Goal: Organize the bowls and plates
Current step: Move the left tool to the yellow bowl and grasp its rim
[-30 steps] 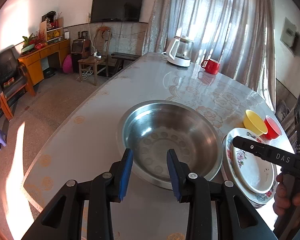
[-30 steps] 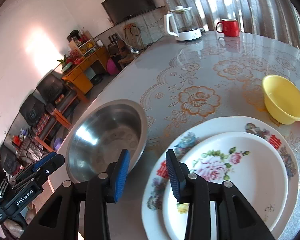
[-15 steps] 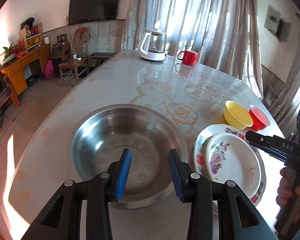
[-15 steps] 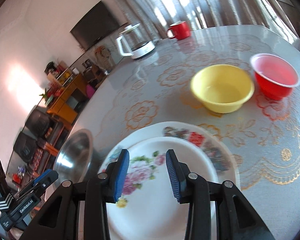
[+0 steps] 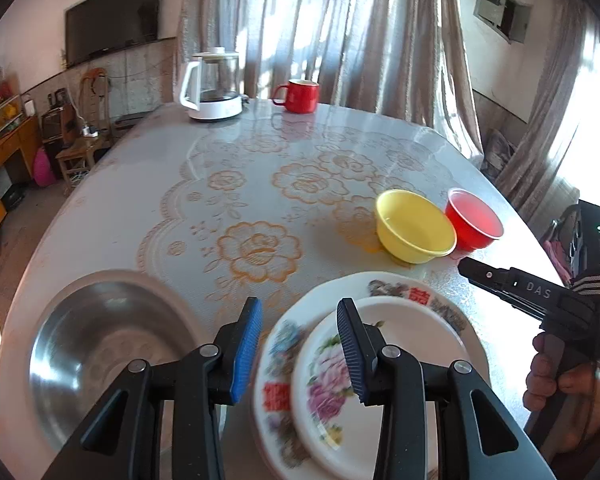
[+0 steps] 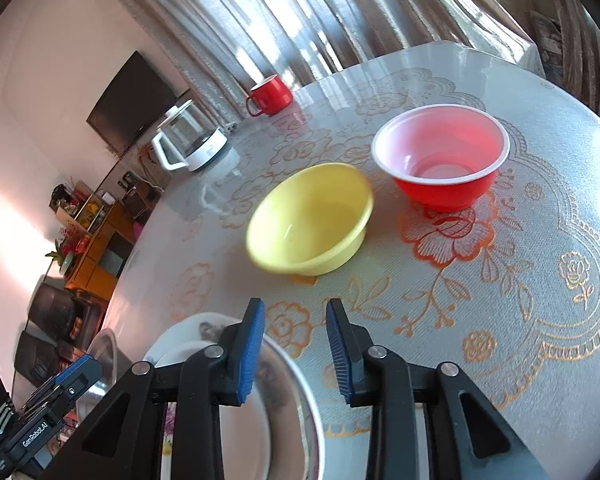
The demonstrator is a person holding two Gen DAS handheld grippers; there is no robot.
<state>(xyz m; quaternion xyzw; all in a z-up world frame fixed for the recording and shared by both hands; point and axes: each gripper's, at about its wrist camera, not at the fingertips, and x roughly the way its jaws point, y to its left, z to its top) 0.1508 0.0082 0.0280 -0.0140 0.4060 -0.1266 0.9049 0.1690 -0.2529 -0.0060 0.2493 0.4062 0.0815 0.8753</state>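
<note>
A small floral plate (image 5: 400, 364) lies on a larger floral plate (image 5: 432, 296) at the table's near edge. A steel bowl (image 5: 96, 344) sits to their left. A yellow bowl (image 5: 414, 226) and a red bowl (image 5: 474, 220) stand side by side beyond the plates. My left gripper (image 5: 298, 354) is open and empty above the left rim of the plates. My right gripper (image 6: 296, 350) is open and empty, just past the plates (image 6: 300, 392), facing the yellow bowl (image 6: 310, 218) and red bowl (image 6: 440, 156). It also shows in the left wrist view (image 5: 466, 268).
A glass kettle (image 5: 212, 84) and a red mug (image 5: 298, 96) stand at the far side of the table (image 5: 260, 160). Curtains hang behind them. The room floor with chairs and cabinets lies to the left, past the table edge.
Both grippers have swung to the right. The left moved from over the steel bowl to over the plates. The right moved from over the plates toward the yellow and red bowls.
</note>
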